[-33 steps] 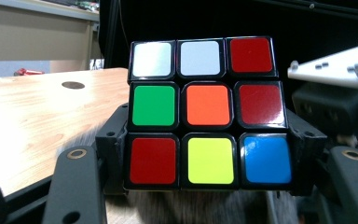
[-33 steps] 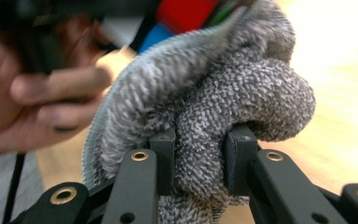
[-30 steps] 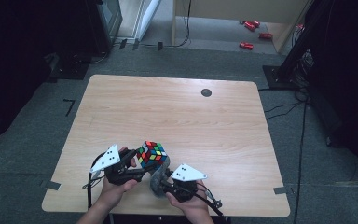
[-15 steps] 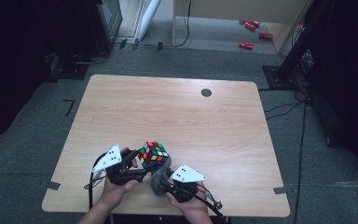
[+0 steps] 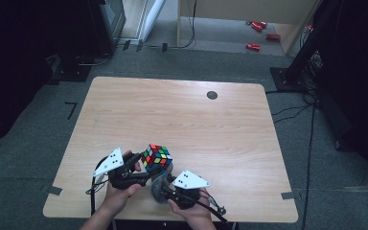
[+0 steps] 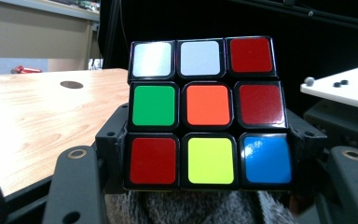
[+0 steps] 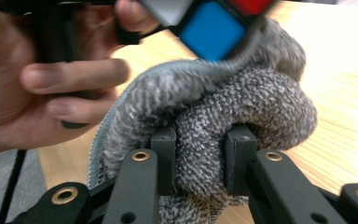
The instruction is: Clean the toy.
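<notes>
One table [image 5: 182, 120], one cube [image 5: 156, 158], one grey cloth [image 5: 160, 186], two grippers. The action sits at the lower left of the high view, close to the table's near edge; the far and right parts of the wood are bare apart from one dark round spot [image 5: 212, 95]. Left gripper [image 5: 136, 167] clamped on the cube's sides, cube lifted off the wood. Right gripper [image 7: 200, 161] pinched tight on a bunched fold of the cloth, which presses up under the cube. No readable writing on either; the cube's top stickers are blurred in the right gripper view. Red items [image 5: 256, 33] on the floor beyond, count unclear.
</notes>
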The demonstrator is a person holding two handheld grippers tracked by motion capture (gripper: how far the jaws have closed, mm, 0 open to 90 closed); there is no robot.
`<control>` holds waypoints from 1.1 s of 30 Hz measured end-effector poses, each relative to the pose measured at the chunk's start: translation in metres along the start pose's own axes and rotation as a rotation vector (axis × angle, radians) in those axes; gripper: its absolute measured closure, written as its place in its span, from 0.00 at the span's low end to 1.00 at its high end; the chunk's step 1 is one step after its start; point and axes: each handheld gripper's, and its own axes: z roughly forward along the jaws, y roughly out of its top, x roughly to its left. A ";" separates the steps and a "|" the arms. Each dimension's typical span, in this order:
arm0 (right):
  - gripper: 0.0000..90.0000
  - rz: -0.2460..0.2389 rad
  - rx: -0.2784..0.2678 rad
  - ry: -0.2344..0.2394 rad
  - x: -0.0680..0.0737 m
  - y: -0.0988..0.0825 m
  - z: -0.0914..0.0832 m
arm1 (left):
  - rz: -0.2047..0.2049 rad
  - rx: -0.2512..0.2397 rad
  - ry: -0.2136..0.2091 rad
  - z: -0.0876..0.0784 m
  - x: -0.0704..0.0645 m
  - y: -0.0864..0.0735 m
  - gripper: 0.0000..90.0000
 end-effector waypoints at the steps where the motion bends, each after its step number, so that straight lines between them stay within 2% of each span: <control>1: 0.79 -0.004 -0.009 -0.001 -0.001 0.002 -0.001 | -0.006 -0.009 -0.001 -0.002 0.000 0.001 0.38; 4: 0.79 0.000 -0.051 -0.039 -0.009 0.009 -0.010 | -0.012 -0.028 -0.002 -0.005 0.001 0.005 0.38; 8: 0.79 0.062 -0.123 -0.087 -0.026 0.014 -0.023 | -0.017 -0.016 -0.002 -0.004 0.002 0.003 0.38; 10: 0.79 0.044 -0.123 -0.085 -0.024 0.015 -0.024 | -0.013 -0.010 -0.009 -0.002 0.000 0.003 0.38; 13: 0.79 0.000 -0.080 -0.058 -0.015 0.011 -0.017 | -0.013 -0.003 -0.011 -0.001 0.001 0.002 0.38; 15: 0.79 0.001 -0.060 -0.031 -0.011 0.007 -0.012 | -0.029 -0.004 -0.006 -0.002 0.003 0.002 0.38; 17: 0.79 -0.001 -0.055 -0.026 -0.012 0.007 -0.012 | -0.035 -0.007 -0.005 -0.002 0.003 0.002 0.38; 24: 0.79 0.051 -0.152 -0.069 -0.030 0.020 -0.033 | -0.033 0.007 -0.016 0.002 0.001 0.000 0.38; 28: 0.79 0.031 -0.099 -0.059 -0.024 0.012 -0.024 | -0.031 0.017 -0.015 0.003 0.001 -0.002 0.38; 31: 0.79 0.020 -0.052 -0.034 -0.018 0.005 -0.015 | -0.041 0.018 -0.012 0.002 0.004 -0.003 0.38; 33: 0.79 0.019 -0.041 -0.028 -0.017 0.006 -0.014 | -0.054 0.014 -0.018 0.001 0.005 -0.003 0.38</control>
